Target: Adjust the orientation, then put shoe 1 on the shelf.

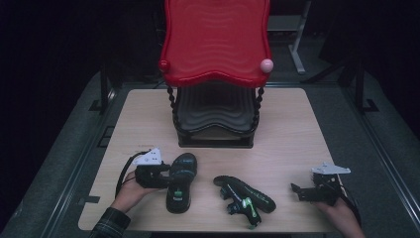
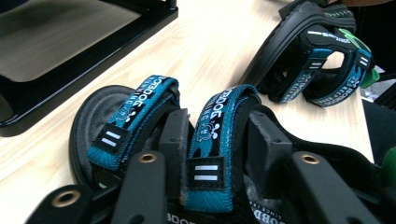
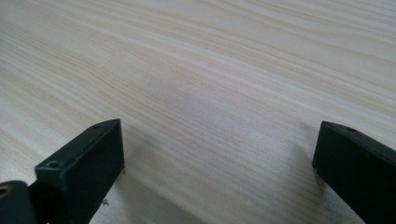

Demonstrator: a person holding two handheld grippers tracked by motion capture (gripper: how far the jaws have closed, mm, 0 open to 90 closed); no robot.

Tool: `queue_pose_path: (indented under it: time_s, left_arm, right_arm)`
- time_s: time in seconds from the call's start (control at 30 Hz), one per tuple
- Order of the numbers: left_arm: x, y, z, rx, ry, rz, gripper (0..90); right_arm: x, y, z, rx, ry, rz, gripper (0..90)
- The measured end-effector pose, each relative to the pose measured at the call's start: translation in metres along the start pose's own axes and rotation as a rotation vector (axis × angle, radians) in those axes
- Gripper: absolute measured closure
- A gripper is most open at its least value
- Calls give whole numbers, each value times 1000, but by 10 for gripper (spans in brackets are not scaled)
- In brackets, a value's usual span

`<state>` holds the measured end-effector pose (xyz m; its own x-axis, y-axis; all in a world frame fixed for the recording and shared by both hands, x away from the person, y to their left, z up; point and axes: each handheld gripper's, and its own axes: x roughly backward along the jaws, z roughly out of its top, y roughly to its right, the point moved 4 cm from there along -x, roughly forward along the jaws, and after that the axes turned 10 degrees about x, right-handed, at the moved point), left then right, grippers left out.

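Two black sandals with blue patterned straps lie on the wooden table [image 1: 287,129]. The nearer sandal [image 1: 181,182] rests sole down at the front left. My left gripper [image 1: 170,176] reaches it from the left. In the left gripper view its jaws stand on either side of the middle strap [image 2: 215,122] and are shut on it; left gripper [image 2: 219,137]. The other sandal [image 1: 243,196] [image 2: 317,56] lies tipped on its side at the front centre. My right gripper [image 1: 298,191] [image 3: 219,149] stands open over bare wood at the front right, holding nothing.
A tiered shoe rack stands at the back centre, with a red wavy top shelf [image 1: 216,39], a black lower shelf [image 1: 215,116] and a black base frame [image 2: 70,70]. A person's hands hold both grippers at the table's front edge.
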<state>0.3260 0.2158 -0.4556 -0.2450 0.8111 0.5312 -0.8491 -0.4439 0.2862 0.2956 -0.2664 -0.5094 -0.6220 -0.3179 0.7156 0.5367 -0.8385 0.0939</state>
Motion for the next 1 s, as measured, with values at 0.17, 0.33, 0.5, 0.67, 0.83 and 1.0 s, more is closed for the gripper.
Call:
queue_pose_path:
  time_s: [0.17, 0.33, 0.5, 0.67, 0.83, 1.0]
  left_arm:
    - [3, 1, 2, 3, 15, -5, 677]
    - [5, 2, 5, 18, 40, -27, 682]
    - [7, 6, 11, 12, 59, -32, 682]
    - [10, 8, 16, 18, 69, -35, 682]
    - [13, 12, 25, 21, 72, -46, 682]
    - [14, 13, 32, 7, 74, -51, 682]
  right_arm:
    - [0, 0, 0, 3, 0, 1, 15]
    - [0, -1, 0, 3, 1, 1, 15]
    - [1, -1, -1, 4, 1, 3, 15]
    - [1, -1, -1, 4, 1, 3, 15]
    - [1, -1, -1, 4, 1, 3, 15]
    - [1, -1, -1, 6, 1, 4, 15]
